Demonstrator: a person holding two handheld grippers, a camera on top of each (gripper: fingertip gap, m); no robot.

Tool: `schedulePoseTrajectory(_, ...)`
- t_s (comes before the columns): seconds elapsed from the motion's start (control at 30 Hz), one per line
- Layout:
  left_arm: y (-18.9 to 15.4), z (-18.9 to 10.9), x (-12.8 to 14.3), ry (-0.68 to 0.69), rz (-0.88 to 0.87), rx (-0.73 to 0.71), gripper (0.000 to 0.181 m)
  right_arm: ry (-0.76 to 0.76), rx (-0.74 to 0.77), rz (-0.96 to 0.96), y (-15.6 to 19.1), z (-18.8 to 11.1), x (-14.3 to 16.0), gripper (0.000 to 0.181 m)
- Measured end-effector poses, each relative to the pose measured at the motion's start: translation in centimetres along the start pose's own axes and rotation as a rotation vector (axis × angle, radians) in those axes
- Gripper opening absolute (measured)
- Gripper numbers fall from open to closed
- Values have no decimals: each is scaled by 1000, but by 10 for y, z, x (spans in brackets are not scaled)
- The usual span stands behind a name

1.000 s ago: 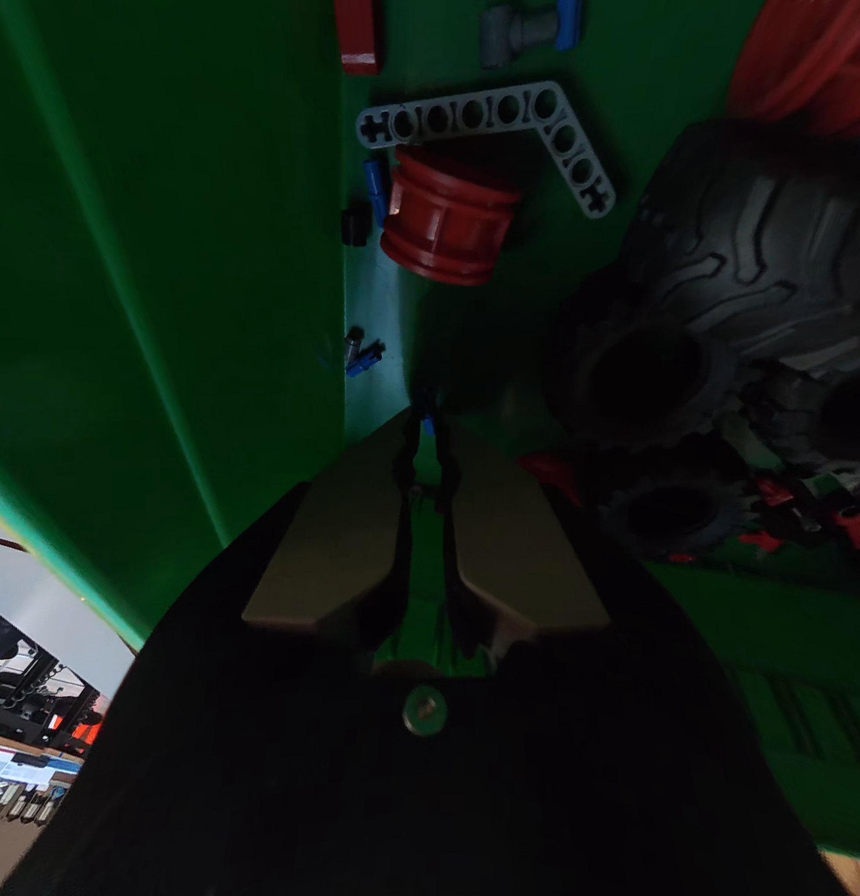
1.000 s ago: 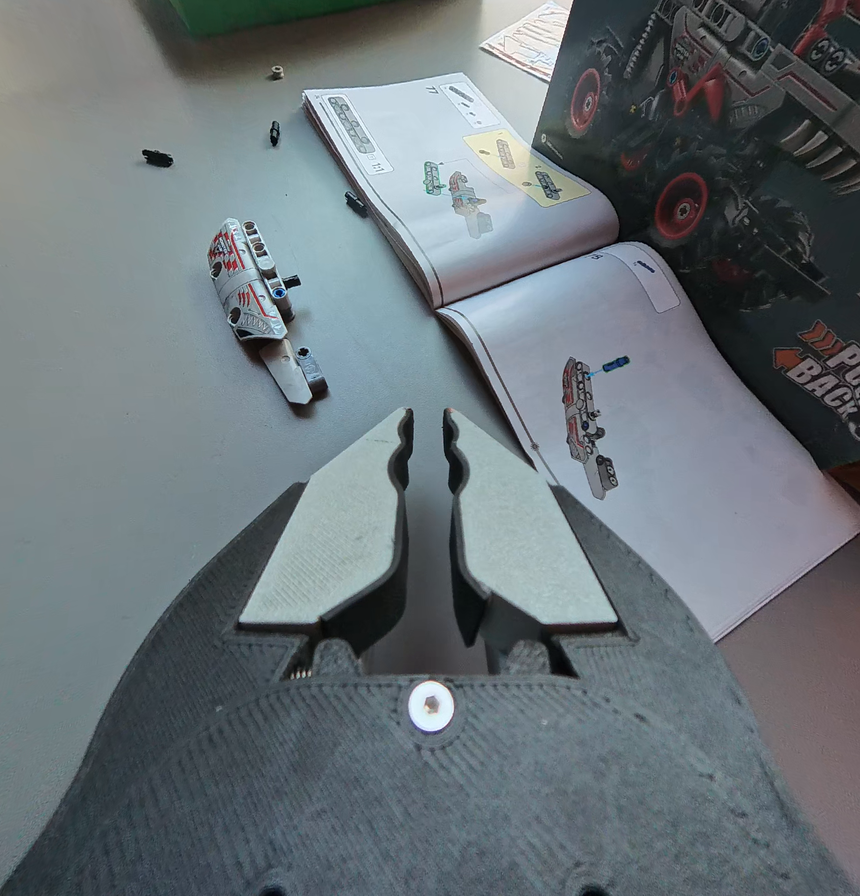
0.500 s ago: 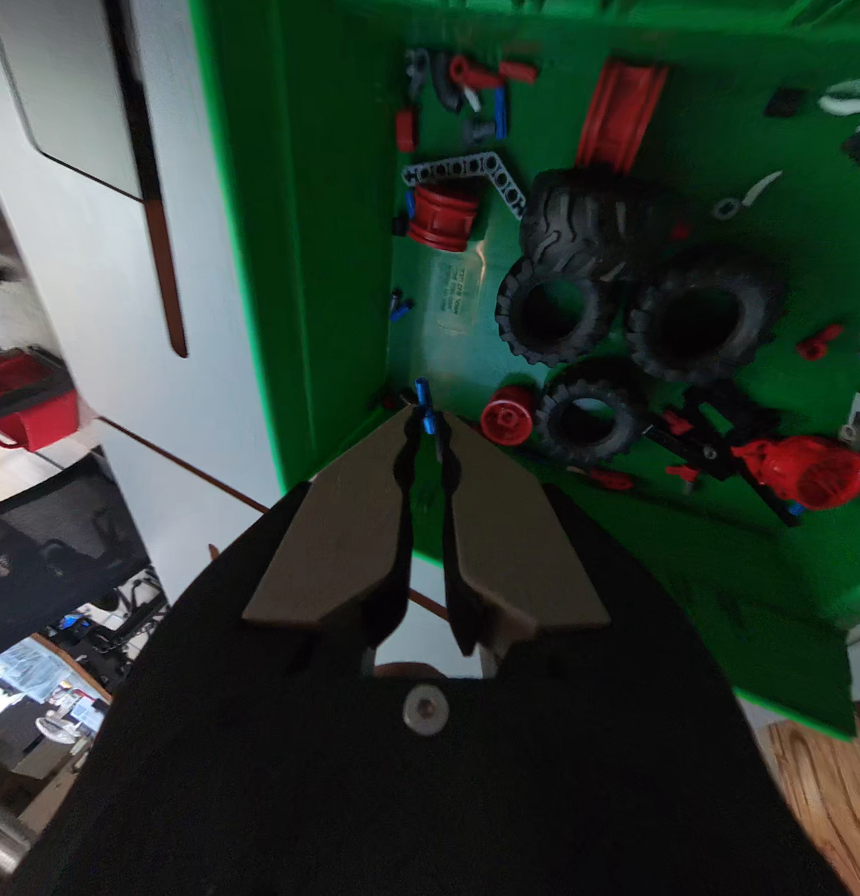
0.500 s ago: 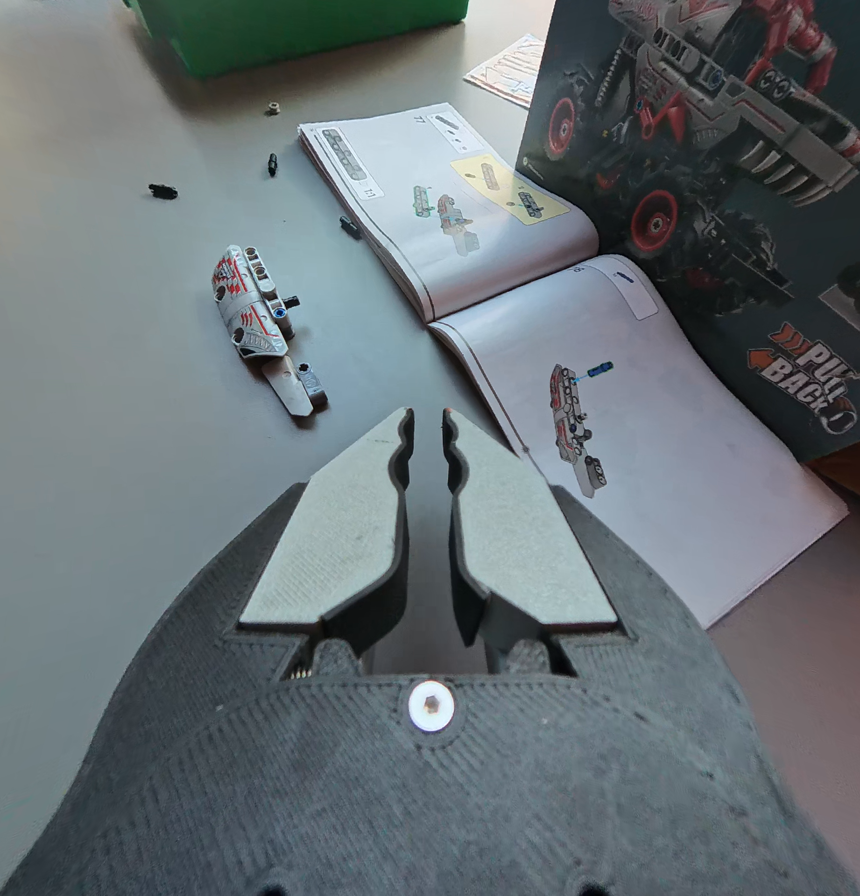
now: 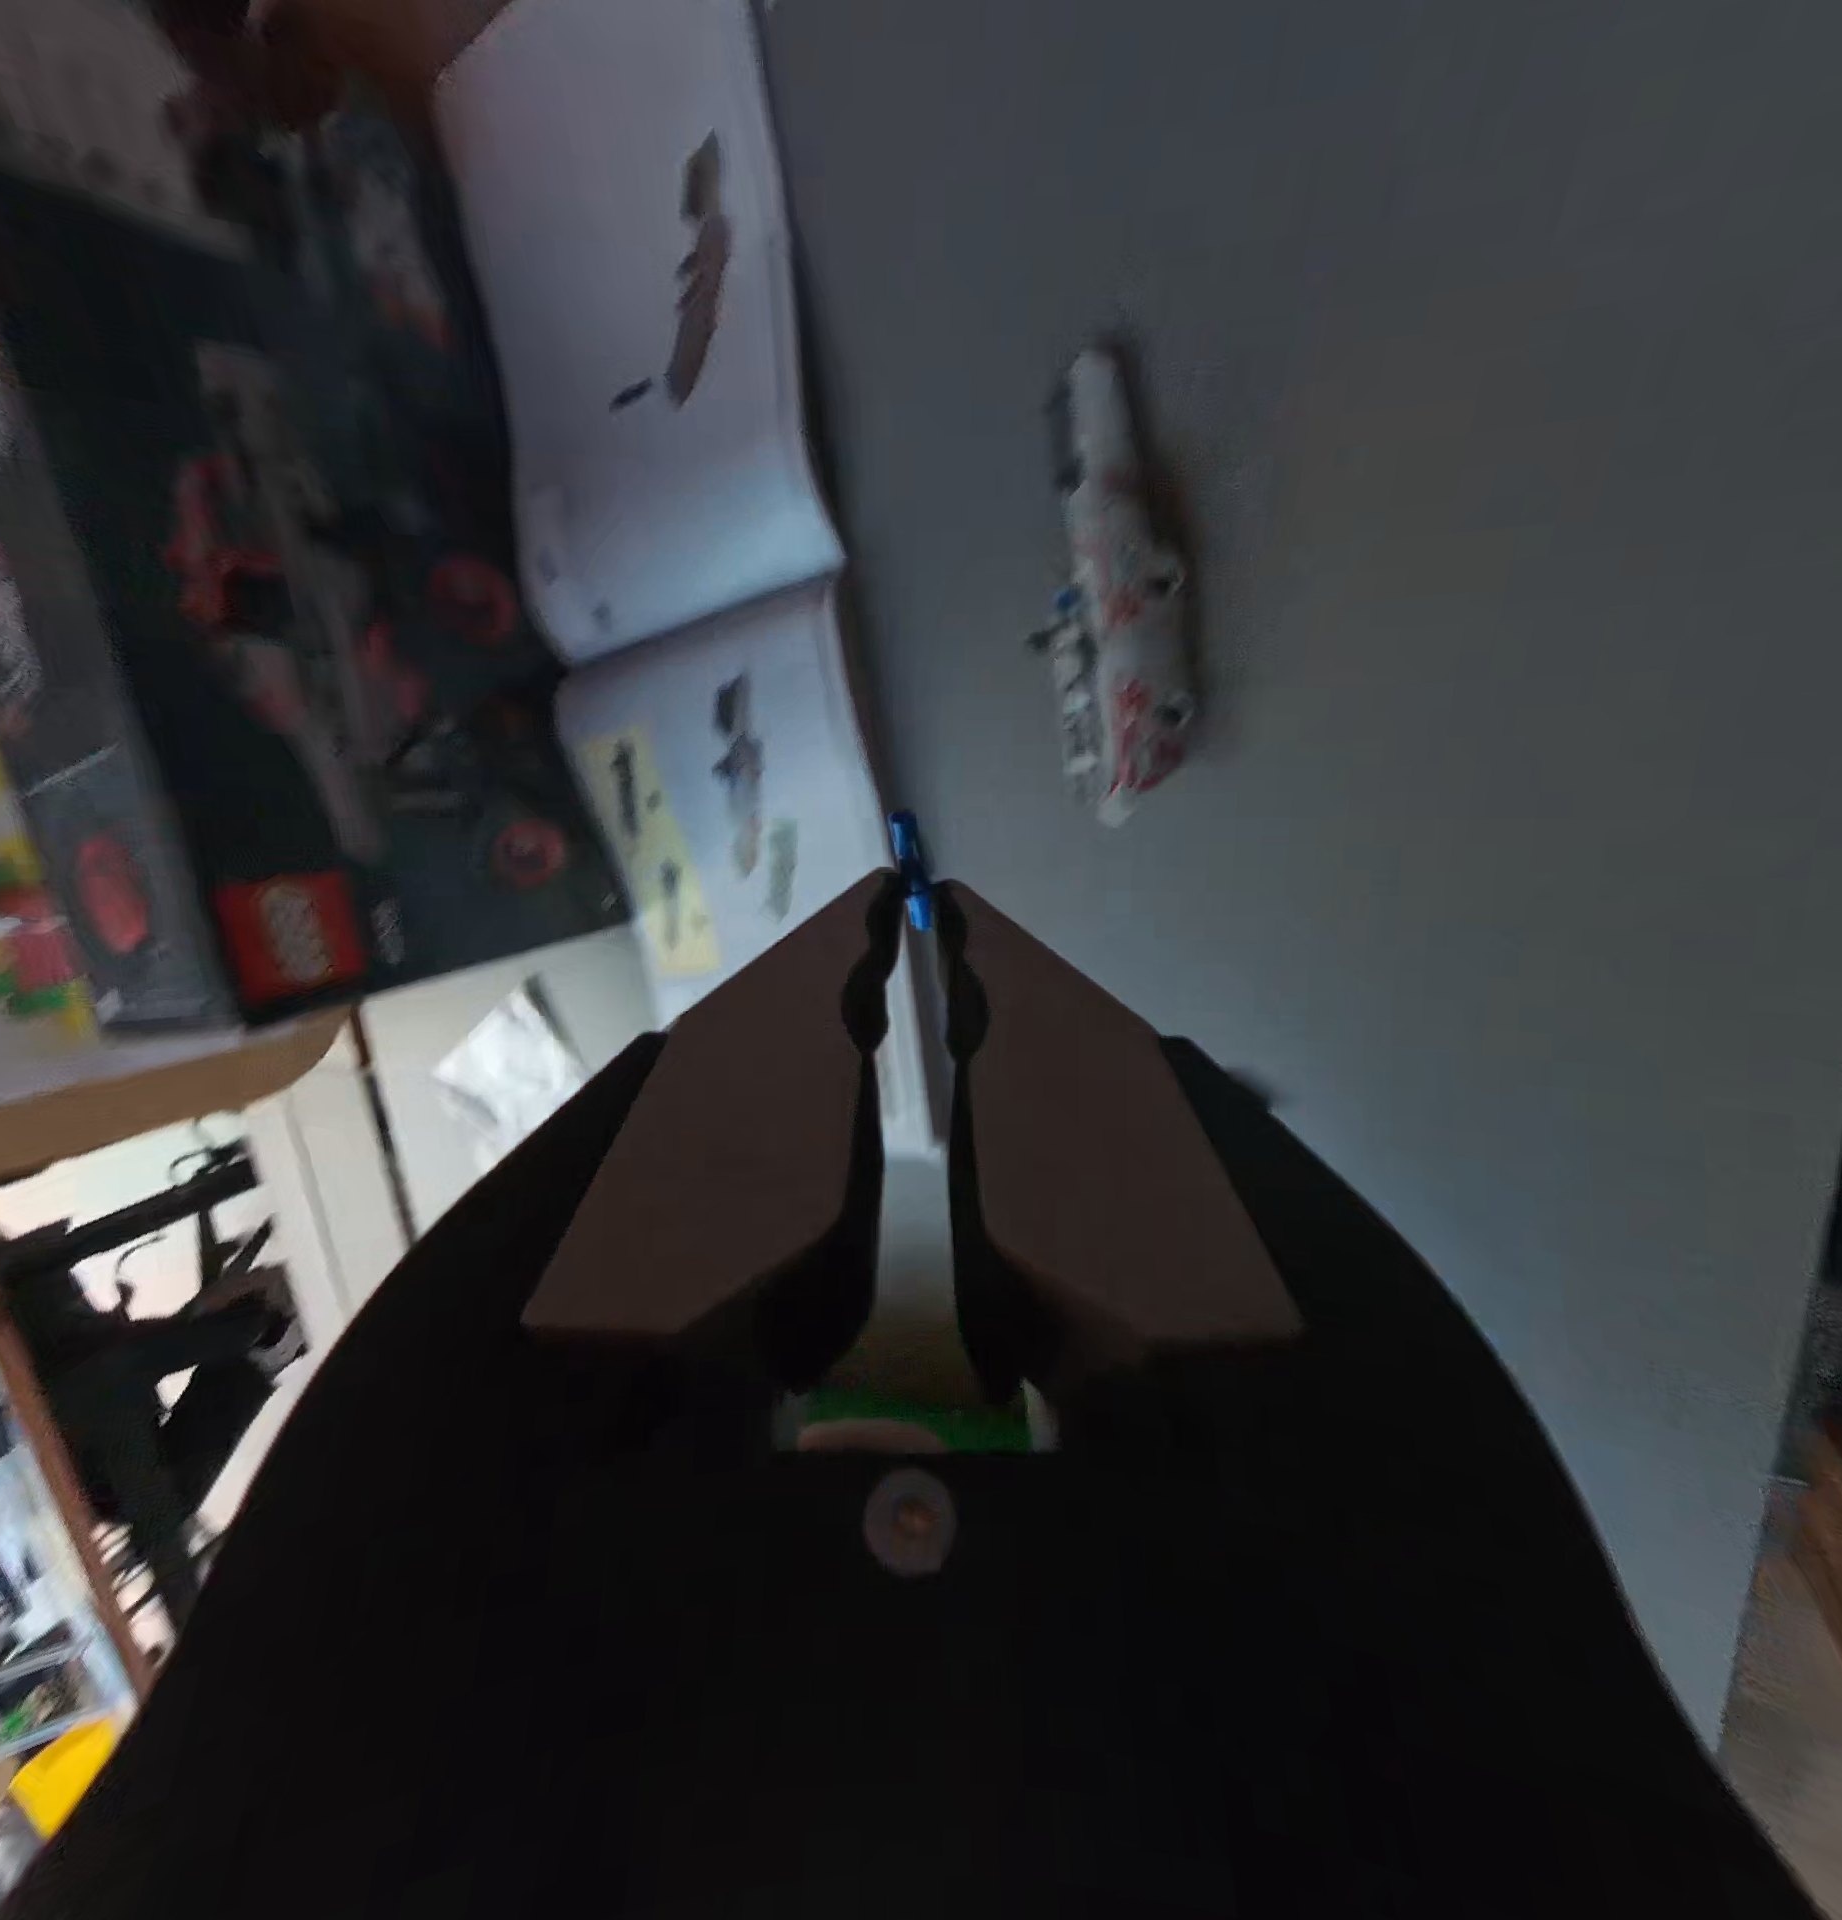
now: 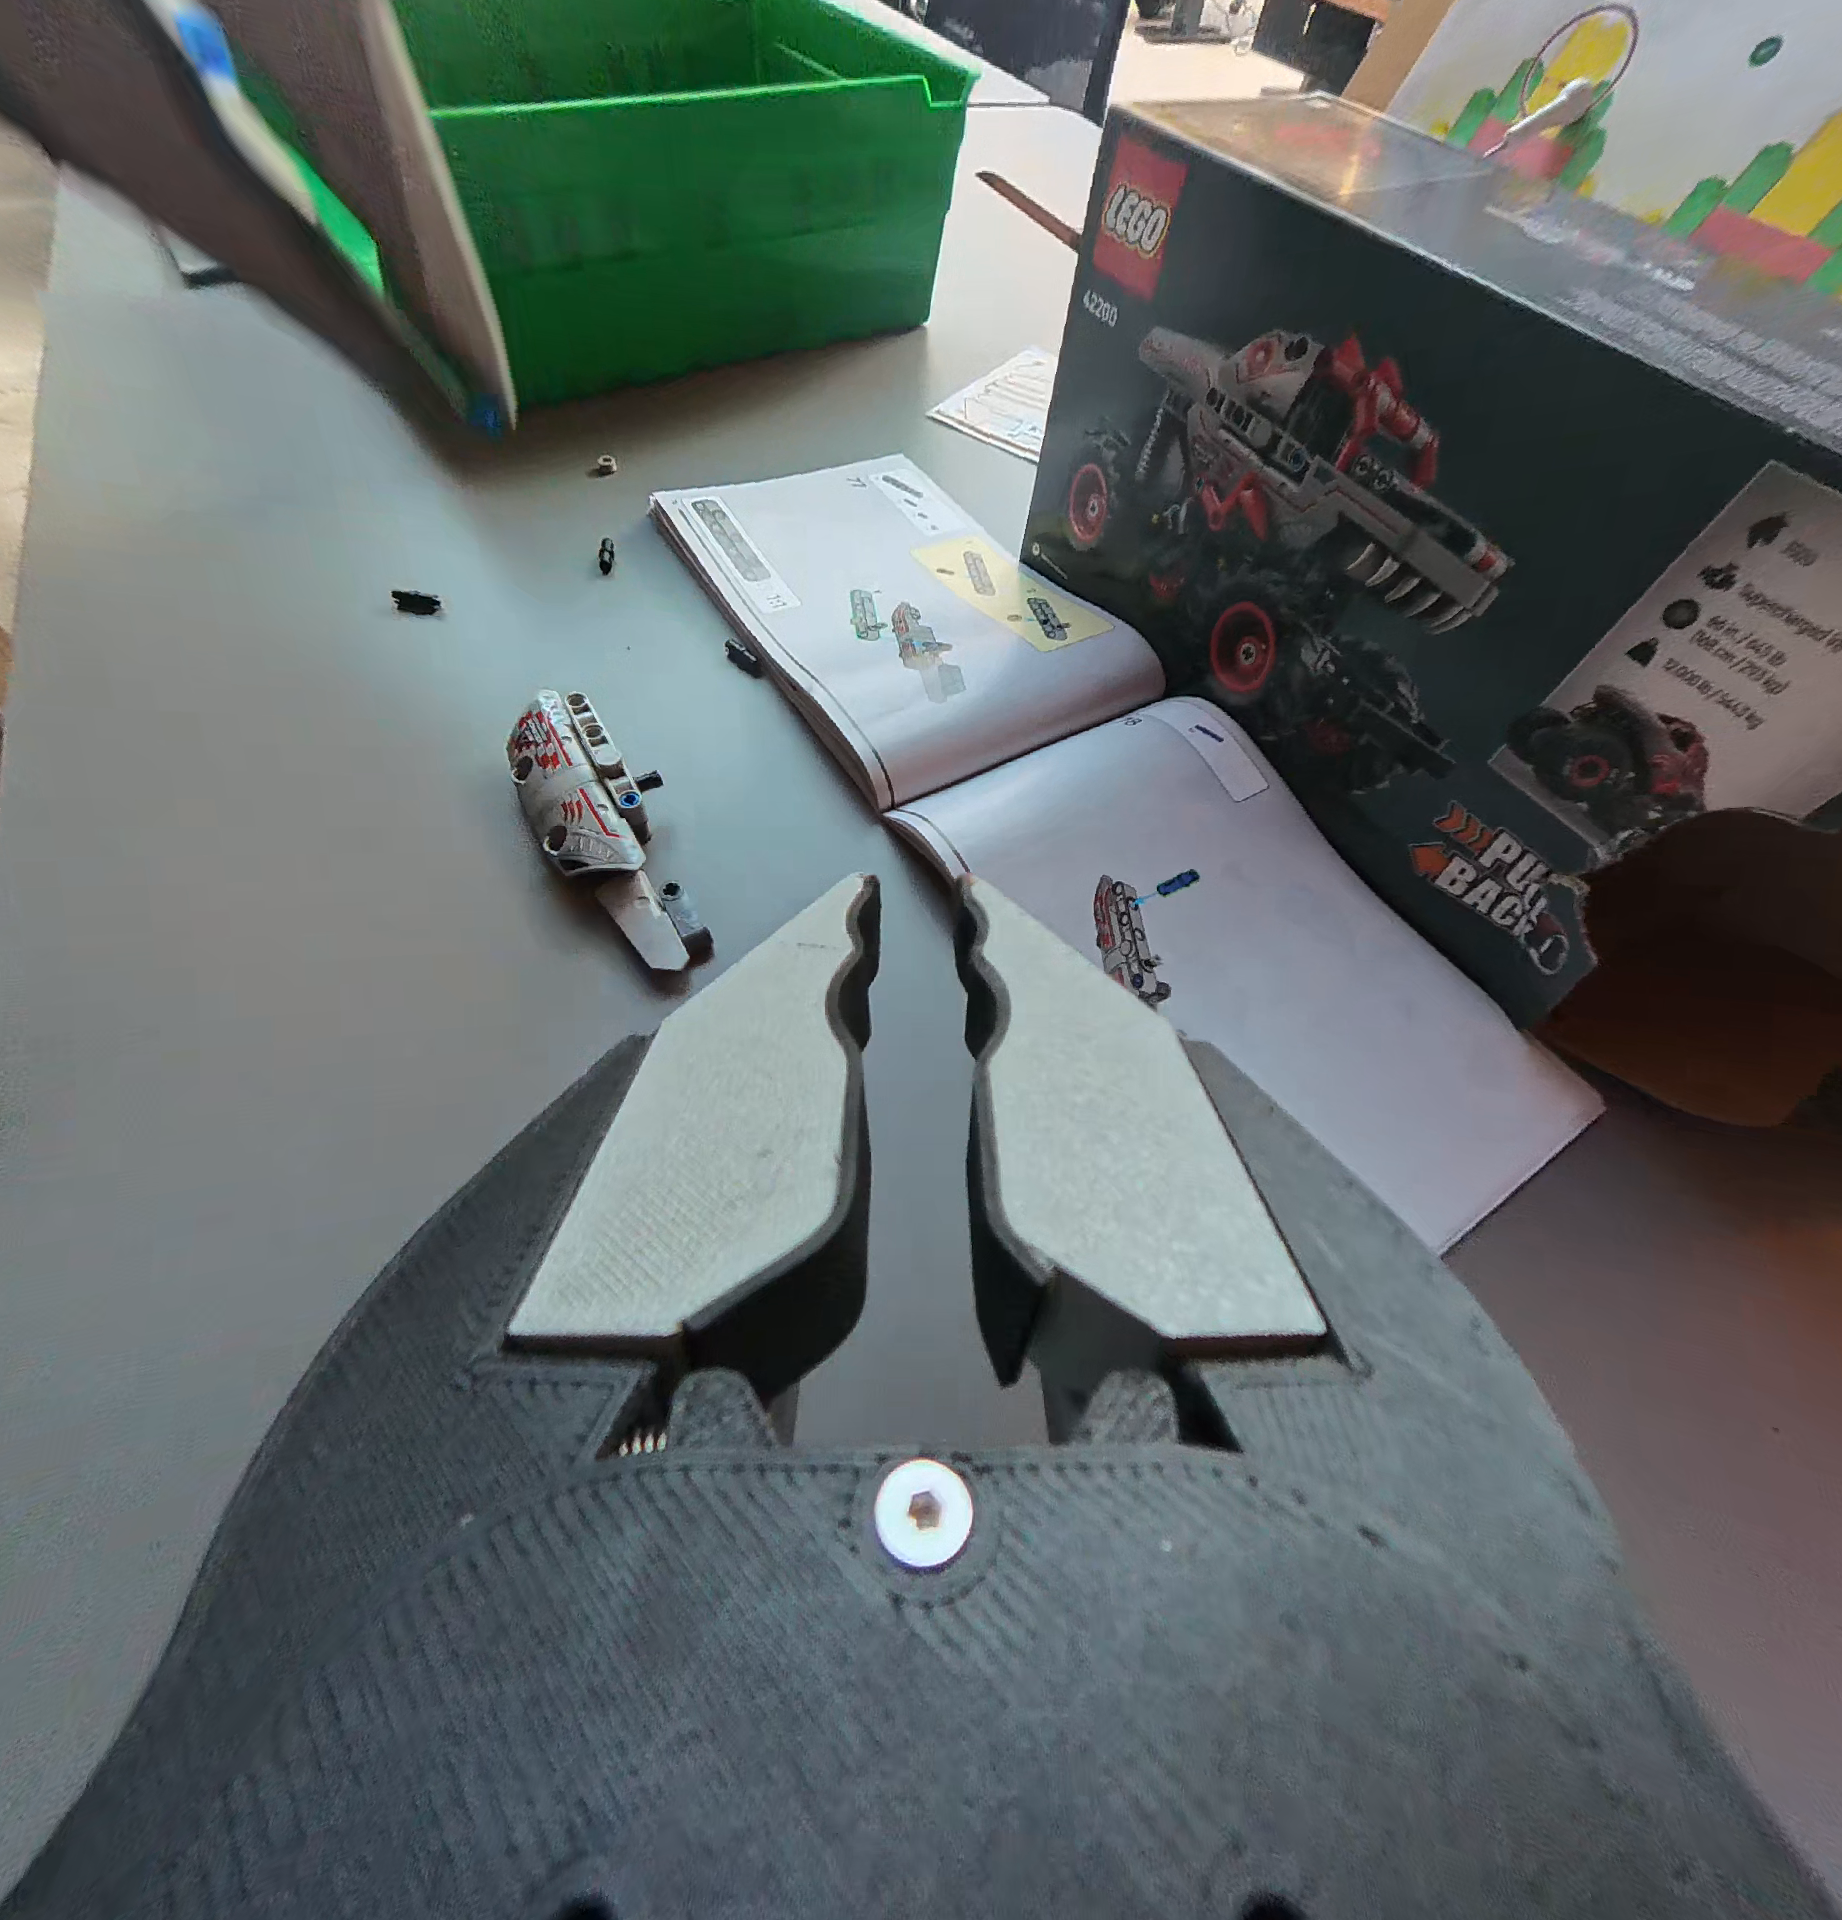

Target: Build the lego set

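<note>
Left tool (image 5: 915, 891) now out of green bin (image 6: 688, 208), pinching blue pin (image 5: 911, 868) over worktop (image 5: 1416, 520) near grey assembly (image 5: 1125, 592), right tool (image 6: 917, 902) still slightly parted, empty.

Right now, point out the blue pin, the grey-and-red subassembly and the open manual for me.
blue pin (image 5: 911, 871), left wrist view, its shaft above the closed fingertips.
grey-and-red subassembly (image 6: 574, 800), right wrist view, its printed panel.
open manual (image 6: 1312, 997), right wrist view, bare part of the near page.

Green bin (image 6: 688, 197). Beside it, dark box (image 6: 1416, 582) printed with red-wheeled grey truck. White booklet (image 6: 1000, 665), one yellow panel. Grey-white assembly (image 6: 574, 800) with red streaks. Blue pin (image 5: 911, 869).
</note>
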State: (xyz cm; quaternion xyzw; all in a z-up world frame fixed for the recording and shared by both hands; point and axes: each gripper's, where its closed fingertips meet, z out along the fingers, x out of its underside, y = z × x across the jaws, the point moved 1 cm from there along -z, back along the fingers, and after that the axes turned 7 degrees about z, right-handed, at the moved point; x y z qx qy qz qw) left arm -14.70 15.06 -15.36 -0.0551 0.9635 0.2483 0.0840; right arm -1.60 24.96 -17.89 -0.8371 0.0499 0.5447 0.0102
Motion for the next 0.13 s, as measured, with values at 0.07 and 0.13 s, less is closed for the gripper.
schedulePoseTrajectory(0.07, -22, 31, -42, -52, -25, 39, 2, -10, -1, 5, 0, -4, -2, 11)
schedulePoseTrajectory(0.13, -43, 58, -73, -83, -75, 112, 2, -12, -10, 12, 1, -8, -1, 12)
